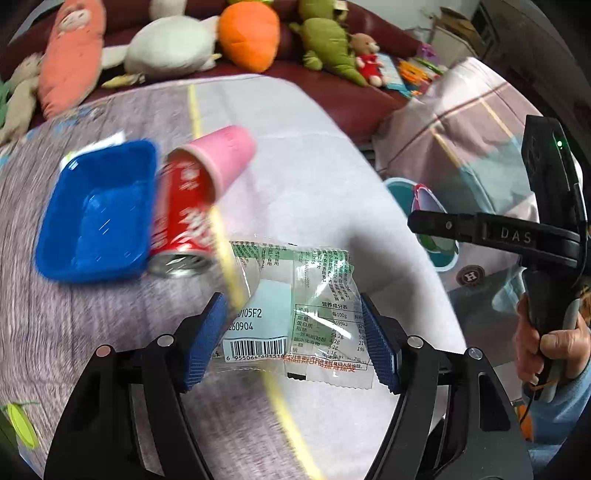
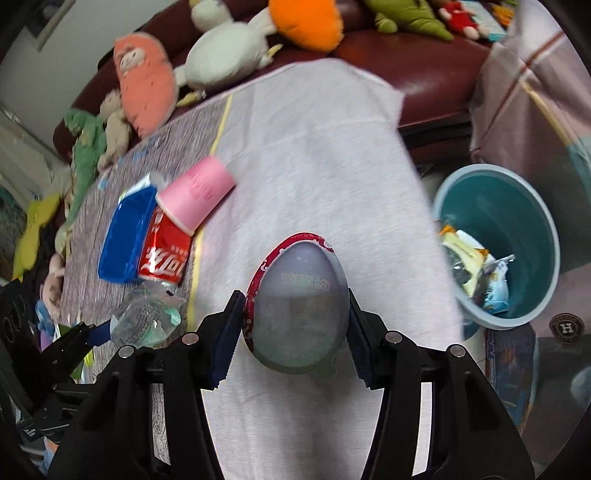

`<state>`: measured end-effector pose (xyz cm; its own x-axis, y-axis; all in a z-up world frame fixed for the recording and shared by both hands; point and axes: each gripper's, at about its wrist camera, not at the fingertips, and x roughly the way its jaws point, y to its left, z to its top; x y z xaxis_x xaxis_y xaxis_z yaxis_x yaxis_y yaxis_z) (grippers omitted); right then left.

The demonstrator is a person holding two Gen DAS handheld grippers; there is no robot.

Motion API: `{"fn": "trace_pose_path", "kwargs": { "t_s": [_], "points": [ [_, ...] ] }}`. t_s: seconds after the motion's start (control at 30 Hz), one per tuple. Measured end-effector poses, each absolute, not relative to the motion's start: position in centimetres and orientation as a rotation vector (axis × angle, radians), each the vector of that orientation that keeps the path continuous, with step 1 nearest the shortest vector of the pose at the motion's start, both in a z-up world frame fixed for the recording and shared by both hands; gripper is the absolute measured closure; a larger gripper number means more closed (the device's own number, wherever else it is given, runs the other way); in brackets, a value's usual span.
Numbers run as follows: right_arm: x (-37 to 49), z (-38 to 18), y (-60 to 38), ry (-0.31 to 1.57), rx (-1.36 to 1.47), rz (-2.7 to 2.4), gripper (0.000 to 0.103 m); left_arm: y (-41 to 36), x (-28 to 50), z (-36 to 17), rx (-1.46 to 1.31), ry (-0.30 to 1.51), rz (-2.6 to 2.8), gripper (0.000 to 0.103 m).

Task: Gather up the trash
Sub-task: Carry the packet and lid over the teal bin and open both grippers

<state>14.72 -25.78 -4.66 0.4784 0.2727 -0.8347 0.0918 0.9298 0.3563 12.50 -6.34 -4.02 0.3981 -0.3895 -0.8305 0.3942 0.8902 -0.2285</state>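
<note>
Your left gripper (image 1: 293, 339) stands fairly wide, its blue pads (image 1: 207, 339) pressed on both side edges of a clear snack wrapper (image 1: 295, 314), which hangs flat between them above the table. Your right gripper (image 2: 293, 325) is set narrower, clamped on an egg-shaped plastic shell (image 2: 301, 306) with a red patterned rim; both pads touch its sides.

Below both grippers lies the table (image 2: 314, 147), covered with a pale cloth on the right and a wood-grain sheet on the left, a yellow line between them. Behind it, a dark red sofa (image 2: 424, 62) carries a row of plush toys (image 1: 247, 33).

To the right of the table, in the right wrist view, stands a teal bin (image 2: 517, 206) with wrappers already lying in its bottom. It sits well to the right of the egg shell.

On the wood-grain side rests a blue tray (image 1: 99, 210). Touching its right wall lies a red soda can (image 1: 183, 218) on its side, and a pink paper cup (image 1: 225, 162) is fitted over the can's far end.

At the right edge of the left wrist view, your hand (image 1: 554, 343) grips the right gripper's handle.
</note>
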Motion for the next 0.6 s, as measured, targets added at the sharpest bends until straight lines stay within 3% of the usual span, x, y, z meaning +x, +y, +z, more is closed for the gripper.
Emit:
{"fn": "trace_pose_path", "kwargs": {
  "t_s": [0.6],
  "points": [
    [11.6, -3.2, -39.9, 0.931, 0.529, -0.016, 0.052, -20.7, 14.5, -2.8, 0.174, 1.056, -0.615, 0.031]
  ]
}}
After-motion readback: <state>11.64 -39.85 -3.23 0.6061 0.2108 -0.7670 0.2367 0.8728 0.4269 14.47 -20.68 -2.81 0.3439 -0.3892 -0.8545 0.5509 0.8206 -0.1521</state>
